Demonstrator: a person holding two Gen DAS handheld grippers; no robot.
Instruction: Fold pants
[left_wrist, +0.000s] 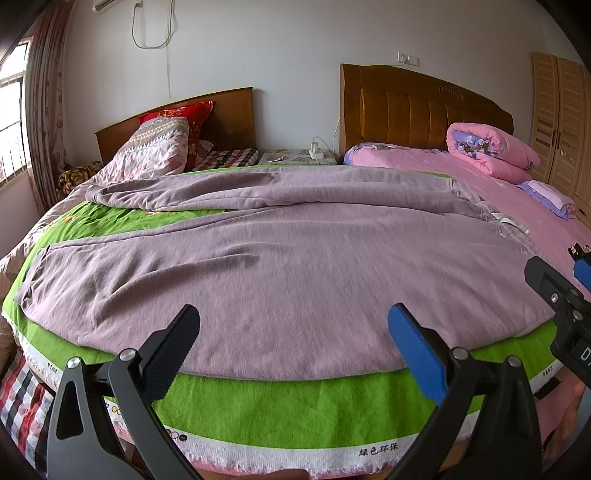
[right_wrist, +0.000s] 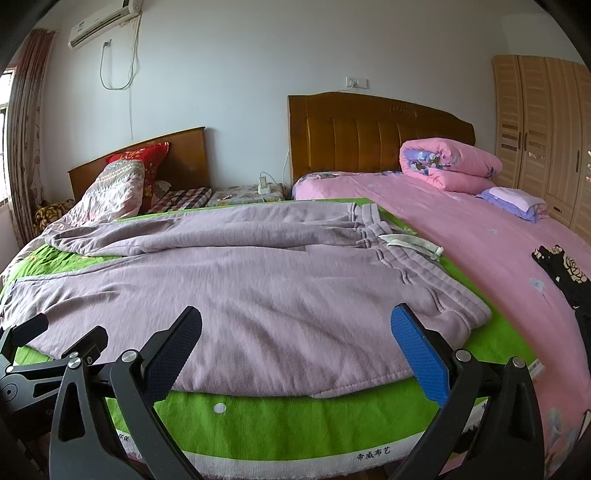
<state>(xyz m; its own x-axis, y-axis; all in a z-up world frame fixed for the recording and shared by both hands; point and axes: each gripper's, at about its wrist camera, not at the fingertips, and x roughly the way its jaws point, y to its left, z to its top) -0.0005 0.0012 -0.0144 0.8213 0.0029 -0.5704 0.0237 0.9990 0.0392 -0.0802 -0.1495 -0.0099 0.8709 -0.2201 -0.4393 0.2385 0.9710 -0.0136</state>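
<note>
a: state the position of the pants (left_wrist: 288, 266).

b: the pants lie spread flat on a green cloth (left_wrist: 295, 402) that covers the near part of the bed (right_wrist: 517, 258). the fabric is mauve and lightly creased. the waistband (right_wrist: 373, 236) points toward the right side, next to the pink sheet, with a white drawstring (right_wrist: 413, 242) lying across it. the legs run to the left. the near leg lies flat along the front edge of the cloth; the far leg (left_wrist: 177, 194) lies rumpled behind it, its end close to a patterned quilt (left_wrist: 155, 151).

a: state the condition of the left tongs (left_wrist: 293, 354).

b: the left tongs are spread wide apart and grip nothing. the black finger (left_wrist: 173, 358) and the blue finger (left_wrist: 417, 354) sit over the near hem of the pants, at mid-leg. contact with the fabric cannot be confirmed.

a: state the condition of the right tongs (right_wrist: 295, 354).

b: likewise spread wide, nothing between the fingers. they sit over the near edge of the pants toward the waistband end. the blue finger (right_wrist: 421, 356) is close to the waistband corner.

a: relation between the two units?

b: side by side along the front edge of the bed. each appears at the margin of the other's view.

a: surroundings?

b: a rolled pink quilt (right_wrist: 450, 162) lies at the wooden headboard (right_wrist: 369, 129). a wardrobe (right_wrist: 543, 129) stands on the right. a second bed with a red pillow (left_wrist: 192, 125) stands on the left.
</note>
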